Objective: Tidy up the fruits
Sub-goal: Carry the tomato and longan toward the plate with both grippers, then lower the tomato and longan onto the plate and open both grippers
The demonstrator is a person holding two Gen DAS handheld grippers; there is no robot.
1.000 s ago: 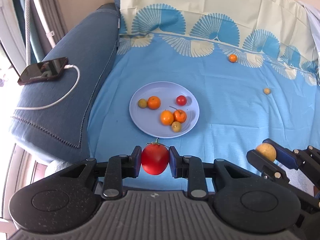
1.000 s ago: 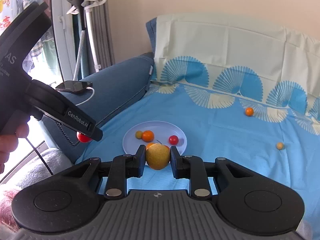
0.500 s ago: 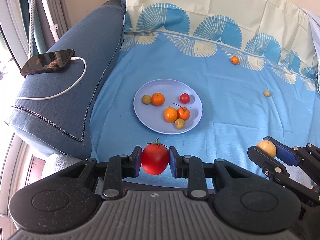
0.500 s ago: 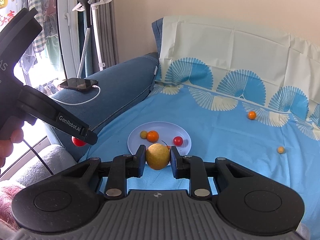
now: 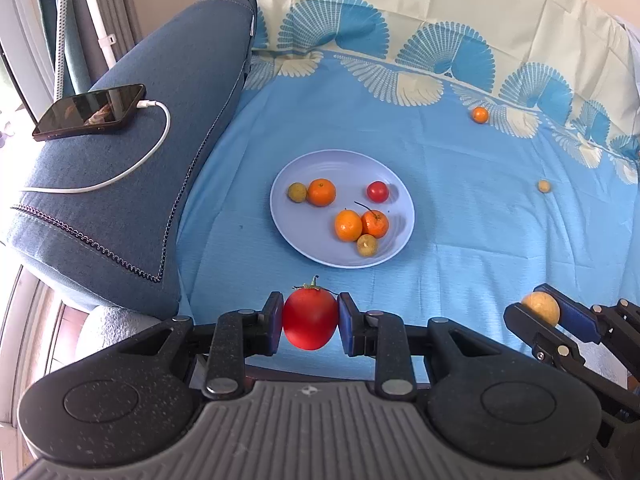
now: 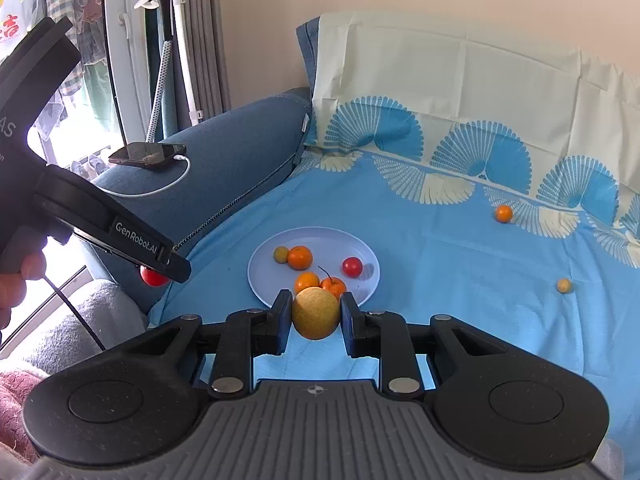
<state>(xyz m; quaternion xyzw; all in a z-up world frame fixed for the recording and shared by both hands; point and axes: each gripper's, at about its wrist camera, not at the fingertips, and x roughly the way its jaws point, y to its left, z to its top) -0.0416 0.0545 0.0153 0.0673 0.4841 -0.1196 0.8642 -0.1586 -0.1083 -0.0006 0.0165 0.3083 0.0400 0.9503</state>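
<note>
While a blue sheet (image 5: 460, 216) with a fan-patterned border covers the sofa seat, a denim-blue armrest (image 5: 132, 160) rises at its left, bearing a dark phone (image 5: 90, 112) plugged into a white cable (image 5: 132, 168). Near the middle of the sheet lies a pale blue plate (image 5: 308, 240) holding three small oranges, a cherry tomato (image 5: 377, 191) and two little yellow-green fruits. The left gripper (image 5: 310, 322) hovers just short of the plate's near rim, its pads pressed tight against a red tomato (image 5: 310, 323) with a green stem. The right gripper (image 6: 316, 318), off to the right and also above the sheet, is clamped on a round yellow fruit (image 6: 316, 318). Well apart from the plate, a loose small orange (image 5: 480, 115) rests by the patterned border, and a tiny yellow fruit (image 5: 543, 186) lies to the right.
</note>
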